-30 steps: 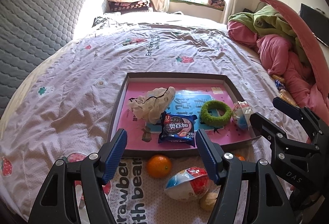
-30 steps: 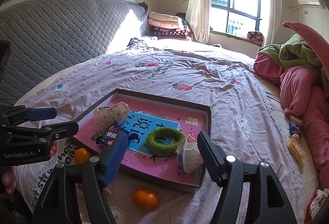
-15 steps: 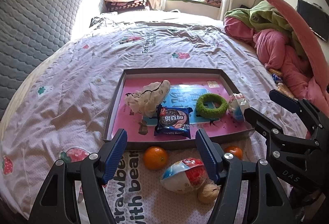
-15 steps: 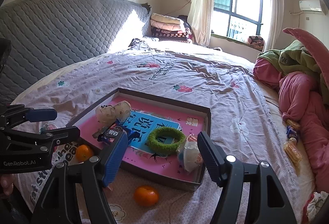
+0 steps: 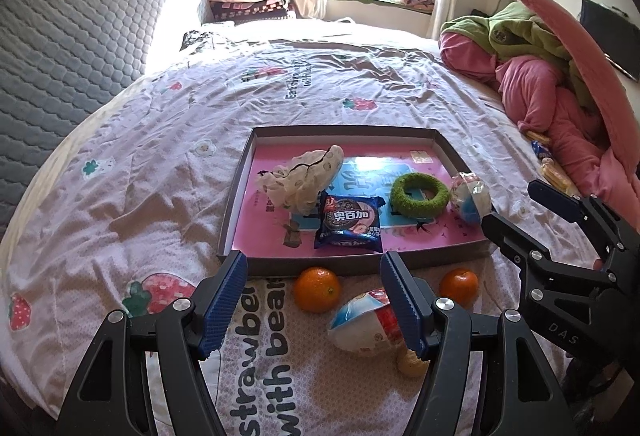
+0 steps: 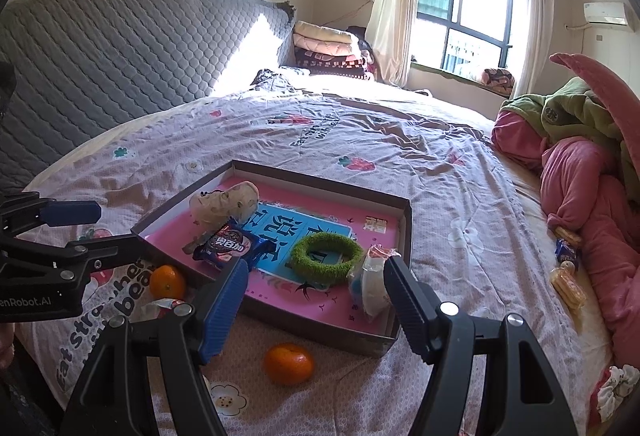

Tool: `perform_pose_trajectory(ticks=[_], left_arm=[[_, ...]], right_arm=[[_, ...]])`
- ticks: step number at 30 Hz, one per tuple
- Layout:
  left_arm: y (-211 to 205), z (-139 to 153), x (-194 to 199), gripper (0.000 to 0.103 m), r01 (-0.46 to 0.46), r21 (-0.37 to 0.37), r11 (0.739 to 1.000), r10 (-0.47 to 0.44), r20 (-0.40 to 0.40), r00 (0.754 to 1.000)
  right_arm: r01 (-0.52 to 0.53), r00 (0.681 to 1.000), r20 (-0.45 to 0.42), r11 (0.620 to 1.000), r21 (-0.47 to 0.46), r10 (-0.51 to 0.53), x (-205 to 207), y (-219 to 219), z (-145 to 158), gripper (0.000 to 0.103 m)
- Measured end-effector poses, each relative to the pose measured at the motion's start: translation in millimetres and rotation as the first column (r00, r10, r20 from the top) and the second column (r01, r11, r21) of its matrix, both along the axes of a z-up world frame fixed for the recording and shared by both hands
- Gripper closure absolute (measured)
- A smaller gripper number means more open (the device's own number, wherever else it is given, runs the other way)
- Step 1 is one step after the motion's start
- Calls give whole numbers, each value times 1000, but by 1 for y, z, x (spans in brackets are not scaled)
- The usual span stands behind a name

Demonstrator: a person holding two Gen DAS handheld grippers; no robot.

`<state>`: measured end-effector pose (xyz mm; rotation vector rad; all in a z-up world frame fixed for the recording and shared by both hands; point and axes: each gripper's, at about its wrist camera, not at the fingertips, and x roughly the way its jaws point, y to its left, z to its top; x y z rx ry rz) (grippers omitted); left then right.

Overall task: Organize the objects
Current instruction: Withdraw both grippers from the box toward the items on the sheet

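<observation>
A: Bedroom, midday. I've got both claws hovering over the bed, pointing down at the tray. Left gripper jaws wide apart, nothing btwn them; right gripper same, empty.

B: What's left outside the tray?

A: Two oranges on the sheet by the tray's near edge – one just ahead of the left claw, the other nearer the right. Also a red-white snack bag and a small tan item, can't ID it.

B: How will they handle?

A: My read: orange is firm, round, light, likely to roll, so I'd pinch across its widest part. Bag is puffy, slick film; I'd grab a crimped end, gently. Cookie pack, green ring and cloth pouch sit inside the tray already.
</observation>
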<state>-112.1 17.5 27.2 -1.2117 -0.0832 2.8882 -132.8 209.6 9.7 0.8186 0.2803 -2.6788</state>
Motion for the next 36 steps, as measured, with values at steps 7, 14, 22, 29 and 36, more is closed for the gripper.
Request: perform_pose_trajectory(ticks=[7,14,22,29,36], left_arm=[[-3,-1,5,32,-2,0,1000,2,1,1000],[0,-6,9,32,9,-5,1000,-9,9,1000],[2,-15,15,32,19,-19,1000,-19,27,999],[7,-25,20,32,34,-32,999,-32,40,999],[10,-32,28,32,45,-40,998,-43,54,998]], right_arm=[[1,1000,4,1000,2,-1,6,-1,-3,33],[-1,1000,17,1000,12,1,18,0,-12,33],[1,1000,28,1000,24,-1,28,3,-19,33],[7,999,46,1000,29,-8,33,6,-25,33],[12,998,58,1000,27,-14,37,9,-28,33]])
